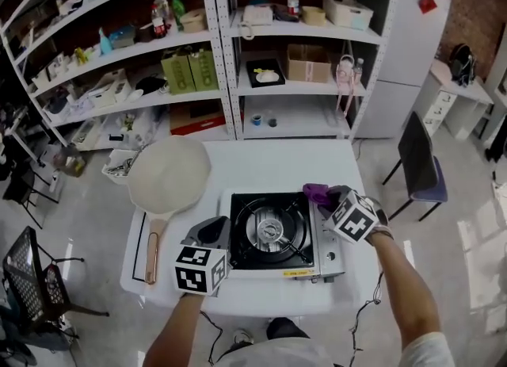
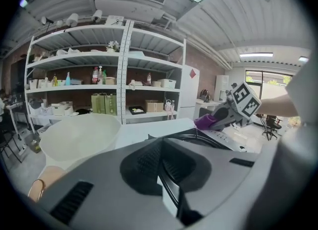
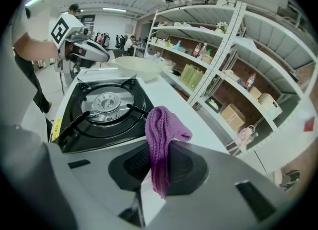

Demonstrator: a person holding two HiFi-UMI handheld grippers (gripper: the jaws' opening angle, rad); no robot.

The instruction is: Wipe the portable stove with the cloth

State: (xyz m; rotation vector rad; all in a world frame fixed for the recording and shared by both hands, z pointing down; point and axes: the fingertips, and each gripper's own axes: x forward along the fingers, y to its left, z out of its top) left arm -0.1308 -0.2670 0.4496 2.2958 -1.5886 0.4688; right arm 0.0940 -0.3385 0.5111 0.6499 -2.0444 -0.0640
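Purple cloth point(image 3: 160, 139) sits clenched in my right gripper point(image 1: 326, 199) at the stove's point(image 1: 273, 233) two o'clock corner. My left gripper point(image 1: 212, 233), jaws closed on nothing, is at nine. Wiping looks unstarted; next I'd lower the cloth and sweep.

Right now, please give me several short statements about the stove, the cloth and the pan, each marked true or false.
1. The right tongs are shut on the purple cloth. True.
2. The cloth lies spread over the burner. False: it is pinched in the right tongs, off the burner.
3. The white pan stands on the portable stove. False: it stands on the table, to the left of the stove.
4. No pot stands on the burner. True.
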